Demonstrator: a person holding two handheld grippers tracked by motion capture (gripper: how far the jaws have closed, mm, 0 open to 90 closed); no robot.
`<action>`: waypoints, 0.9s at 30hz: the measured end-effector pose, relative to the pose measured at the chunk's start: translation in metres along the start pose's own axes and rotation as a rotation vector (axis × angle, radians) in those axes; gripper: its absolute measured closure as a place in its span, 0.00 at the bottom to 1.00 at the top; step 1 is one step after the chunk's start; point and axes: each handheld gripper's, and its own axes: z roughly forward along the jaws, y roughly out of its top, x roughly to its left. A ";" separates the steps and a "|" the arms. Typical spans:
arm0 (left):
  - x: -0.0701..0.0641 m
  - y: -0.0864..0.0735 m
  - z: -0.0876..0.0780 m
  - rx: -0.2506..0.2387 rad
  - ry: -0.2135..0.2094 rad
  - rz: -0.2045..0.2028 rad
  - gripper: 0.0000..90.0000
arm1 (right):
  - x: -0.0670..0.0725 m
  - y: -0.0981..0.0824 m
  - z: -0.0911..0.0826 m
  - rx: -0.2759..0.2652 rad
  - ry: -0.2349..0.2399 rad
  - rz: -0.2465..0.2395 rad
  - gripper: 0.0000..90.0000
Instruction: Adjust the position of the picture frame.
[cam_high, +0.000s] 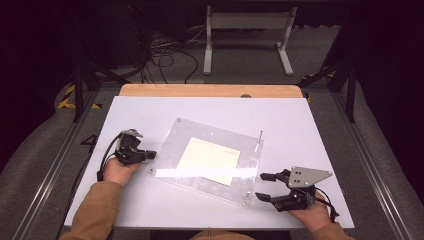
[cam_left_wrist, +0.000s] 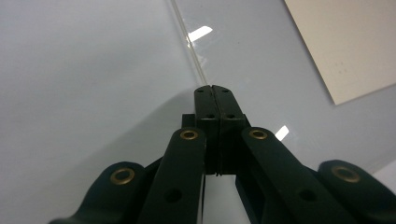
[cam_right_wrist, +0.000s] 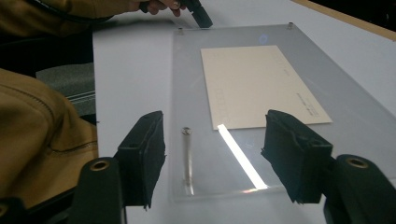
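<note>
A clear acrylic sheet (cam_high: 172, 145) lies at a slant in the middle of the white table, with a cream paper (cam_high: 209, 159) under or on it. My left gripper (cam_high: 151, 155) is shut, its tips right at the sheet's left edge (cam_left_wrist: 189, 46); the left gripper view shows the jaws pressed together with nothing visibly between them. My right gripper (cam_high: 264, 186) is open at the sheet's near right corner (cam_right_wrist: 219, 193). In the right gripper view the jaws straddle that corner, where a metal standoff pin (cam_right_wrist: 187, 158) stands. The cream paper (cam_right_wrist: 257, 84) lies beyond.
The white tabletop (cam_high: 300, 120) has a wooden strip (cam_high: 210, 90) along its far edge. Another metal pin (cam_high: 260, 135) rises at the sheet's far right corner. Beyond the table are cables and a white frame (cam_high: 247, 37) on the floor. Brown sleeves (cam_right_wrist: 42, 121) enter from below.
</note>
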 end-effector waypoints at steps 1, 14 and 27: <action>-0.004 0.000 0.001 0.013 -0.018 0.011 1.00 | 0.002 -0.002 -0.002 -0.004 0.009 -0.004 0.39; -0.020 0.003 0.005 -0.005 -0.066 0.056 0.99 | 0.006 -0.022 -0.004 0.140 -0.040 -0.007 0.67; -0.015 0.000 -0.015 -0.152 -0.012 0.065 0.92 | 0.011 -0.013 0.008 0.253 -0.081 -0.023 0.94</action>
